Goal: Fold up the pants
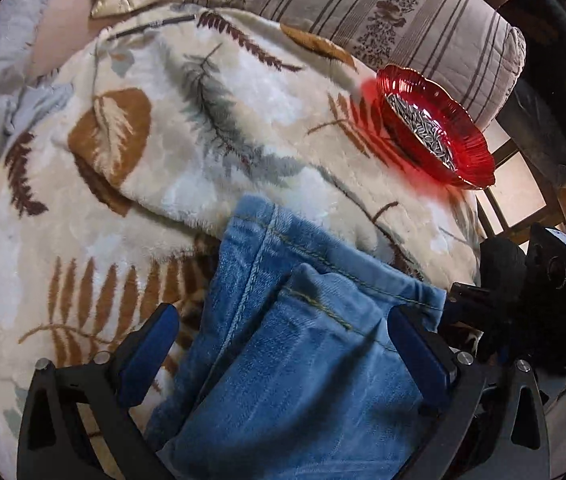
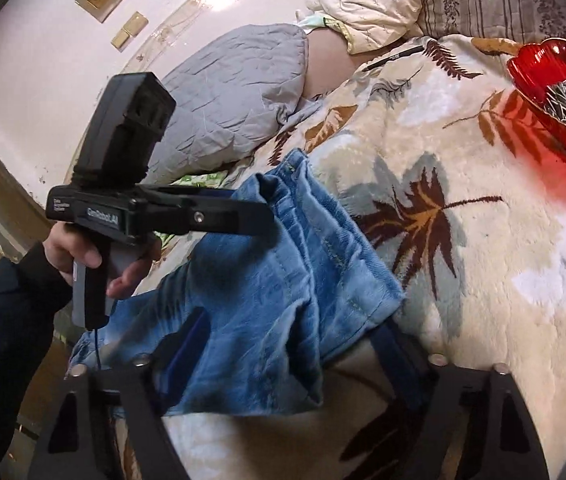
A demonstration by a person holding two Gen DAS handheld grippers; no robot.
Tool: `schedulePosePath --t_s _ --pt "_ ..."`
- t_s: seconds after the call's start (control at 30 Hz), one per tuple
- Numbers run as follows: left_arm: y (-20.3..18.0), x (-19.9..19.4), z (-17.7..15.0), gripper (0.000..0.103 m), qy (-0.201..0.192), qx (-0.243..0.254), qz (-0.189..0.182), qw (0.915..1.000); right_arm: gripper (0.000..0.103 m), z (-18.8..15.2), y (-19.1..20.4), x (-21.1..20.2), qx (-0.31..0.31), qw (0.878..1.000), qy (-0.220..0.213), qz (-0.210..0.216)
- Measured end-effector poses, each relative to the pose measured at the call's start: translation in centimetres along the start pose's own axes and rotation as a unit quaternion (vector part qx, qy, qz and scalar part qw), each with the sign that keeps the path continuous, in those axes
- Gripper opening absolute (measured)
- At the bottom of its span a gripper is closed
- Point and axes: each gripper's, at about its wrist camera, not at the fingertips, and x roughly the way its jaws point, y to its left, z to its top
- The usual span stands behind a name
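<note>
Denim, a pair of faded blue jeans (image 1: 283,344) partly folded on the leaf-patterned fleece blanket (image 1: 187,128), runs lengthwise between the wide-open, empty left gripper (image 1: 283,348), directly above it, and the open right gripper (image 2: 291,364) straddling its near edge.
</note>
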Motion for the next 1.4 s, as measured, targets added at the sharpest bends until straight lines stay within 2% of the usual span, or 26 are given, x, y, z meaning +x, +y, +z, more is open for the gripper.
schedulePosePath --t_s 0.03,0.07,0.1,0.13,0.2,0.3,0.43,0.53,0.63,0.73,0.77,0.83,0.87,0.9,0.93,1.0,1.03,1.13,1.27,1.4 --pt "0.0 0.1 -0.1 0.086 0.001 0.003 -0.01 0.9999 0.066 0.0 0.0 0.0 -0.001 1.0 -0.001 -0.005" --pt "-0.1 0.2 -0.1 0.054 0.003 0.009 -0.011 0.9999 0.058 0.0 -0.1 0.2 -0.001 1.0 -0.002 -0.01" --pt "-0.2 0.3 -0.1 0.032 0.006 0.016 -0.004 0.9998 0.034 0.2 -0.1 0.6 0.0 1.0 0.0 -0.016" --pt "-0.3 0.3 -0.3 0.03 0.01 0.019 -0.004 0.9998 0.022 0.3 -0.2 1.0 -0.001 1.0 0.006 -0.021" --pt "-0.5 -0.1 -0.4 0.023 0.005 0.023 -0.007 0.9997 0.017 0.5 -0.2 1.3 -0.004 1.0 0.006 -0.022" --pt "-1.1 -1.9 -0.3 0.021 -0.016 0.03 -0.004 0.9994 0.014 0.7 1.1 0.6 -0.039 0.999 -0.011 -0.031" --pt "-2.4 -5.3 1.0 0.021 -0.064 0.042 -0.001 0.9971 0.012 1.9 2.5 -1.4 -0.058 0.996 -0.05 -0.034" --pt "-2.6 -5.7 2.4 0.021 -0.078 0.042 -0.004 0.9961 0.011 3.2 2.8 -2.7 -0.056 0.995 -0.07 -0.038" --pt "-2.3 -3.0 3.7 0.021 -0.056 0.037 0.006 0.9977 0.011 3.8 2.1 -2.4 -0.053 0.994 -0.07 -0.063" --pt "-1.6 0.5 3.7 0.022 -0.017 0.023 0.013 0.9995 0.011 3.2 -0.7 -0.3 -0.007 0.997 -0.026 -0.074" --pt "-1.7 0.8 3.7 0.026 -0.018 0.022 0.012 0.9995 0.012 2.8 -1.7 0.4 0.015 0.997 -0.008 -0.072" --pt "-1.6 0.0 3.6 0.038 -0.033 0.012 0.019 0.9992 0.019 2.6 -2.8 0.3 0.05 0.997 0.003 -0.053" --pt "-1.6 -0.6 3.5 0.058 -0.036 0.005 0.024 0.999 0.023 2.7 -2.9 -0.2 0.057 0.997 0.002 -0.046" --pt "-1.6 -1.5 3.3 0.077 -0.041 -0.003 0.033 0.9986 0.035 2.7 -2.6 -0.7 0.052 0.998 0.005 -0.047" --pt "-1.7 -2.6 3.0 0.083 -0.056 -0.006 0.043 0.9975 0.058 2.6 -2.3 -1.4 0.044 0.998 0.004 -0.052" --pt "-2.3 -4.8 2.1 0.085 -0.089 0.009 0.052 0.9946 0.081 2.0 -1.7 -3.0 0.037 0.998 -0.013 -0.048" --pt "-2.8 -6.0 1.5 0.085 -0.104 0.023 0.055 0.9928 0.083 1.4 -1.5 -4.2 0.038 0.998 -0.028 -0.046" --pt "-4.6 -7.3 0.7 0.086 -0.117 0.078 0.088 0.9862 0.083 0.5 -1.0 -5.6 0.039 0.998 -0.034 -0.038" --pt "-5.7 -6.1 0.8 0.086 -0.088 0.122 0.119 0.9815 0.083 -0.1 -0.6 -5.3 0.06 0.998 -0.028 -0.014" --pt "-6.3 -3.7 1.2 0.086 -0.06 0.152 0.133 0.9775 0.082 -0.1 -0.8 -4.5 0.071 0.997 -0.027 -0.018"
